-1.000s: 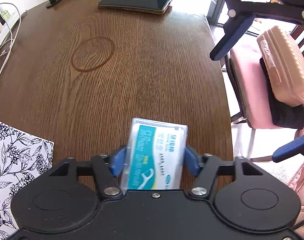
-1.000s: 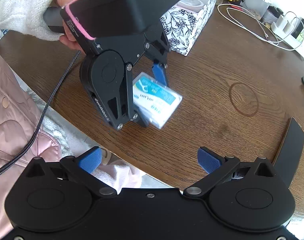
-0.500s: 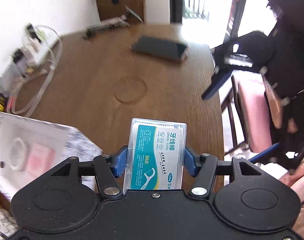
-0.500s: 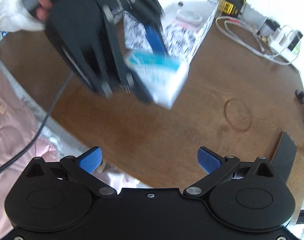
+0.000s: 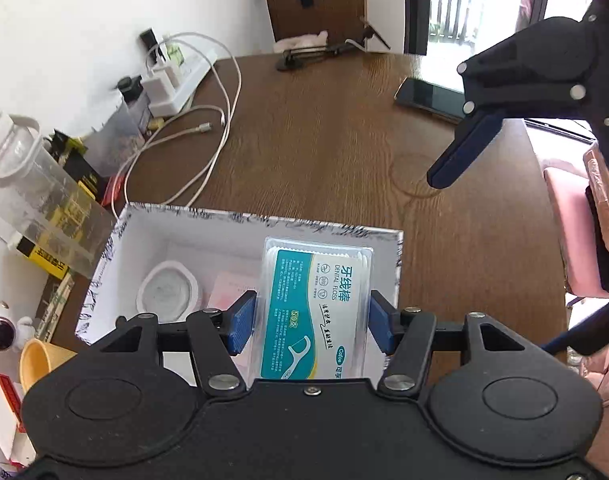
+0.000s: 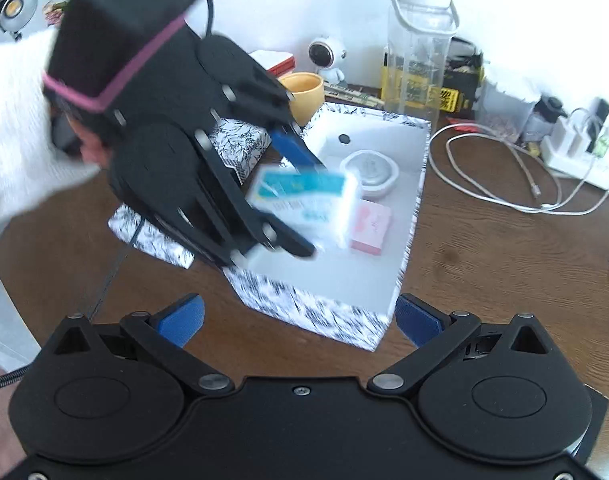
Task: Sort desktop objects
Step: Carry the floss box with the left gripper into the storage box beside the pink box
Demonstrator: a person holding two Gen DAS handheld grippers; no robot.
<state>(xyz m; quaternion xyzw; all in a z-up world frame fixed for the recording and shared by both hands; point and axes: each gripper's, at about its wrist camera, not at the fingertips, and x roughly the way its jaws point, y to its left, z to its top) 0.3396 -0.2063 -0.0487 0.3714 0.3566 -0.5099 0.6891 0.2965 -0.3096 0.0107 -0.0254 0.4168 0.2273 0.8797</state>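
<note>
Left hand-held gripper [image 5: 310, 322] clamped on dental floss pick box [image 5: 318, 312], blue pads pressing its two long sides. Box long axis runs straight forward along the fingers, label up in the left wrist view. Box hangs above the open patterned storage box [image 5: 398, 256], over its right part, near the right wall; looks clear of the floor, not touching the contents as far as I can tell. In the right wrist view the floss box [image 6: 304, 196] is motion-blurred, so exact height is unclear.

Inside the storage box: round white container [image 5: 170, 292] to the left of the floss box, pink flat packet [image 5: 228, 288] between them, partly hidden by the left pad. Free floor looks to lie below and toward the near end.

Right hand-held gripper [image 6: 298, 318] has jaws apart, empty, held off the near side of the storage box, watching. The left one is plainly nearer and already carries the item.

Judgement: placing step; the drop is straight down from the grip, box axis about parallel to the storage box's right wall. Risk: landing on the pink packet or catching the rim.

Outward on the wooden counter [image 5: 324, 152]: white charging cable [image 5: 220, 120] toward the far left edge, smartphone [image 5: 428, 98] near the far right edge, clear water bottle [image 5: 28, 184] at the left edge.
</note>
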